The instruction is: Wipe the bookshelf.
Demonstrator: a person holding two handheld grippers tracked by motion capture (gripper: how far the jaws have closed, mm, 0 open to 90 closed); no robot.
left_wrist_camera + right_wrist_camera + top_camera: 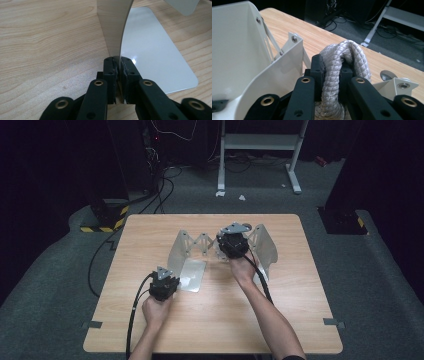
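Beyond my table's far edge I see a white stand frame [260,150] on grey carpet [370,270], black cables [160,185] trailing left, and yellow-black hazard tape [107,222] near the far-left corner.

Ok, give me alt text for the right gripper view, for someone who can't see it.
A gripper's two black jaws are shut on a loop of thick pale braided rope. A cream metal folding rack stands to the left, on a wooden table, with a dark floor and cables beyond.

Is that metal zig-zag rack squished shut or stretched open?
Stretched open: the rack has its crossed bars spread wide, with end panels far apart.
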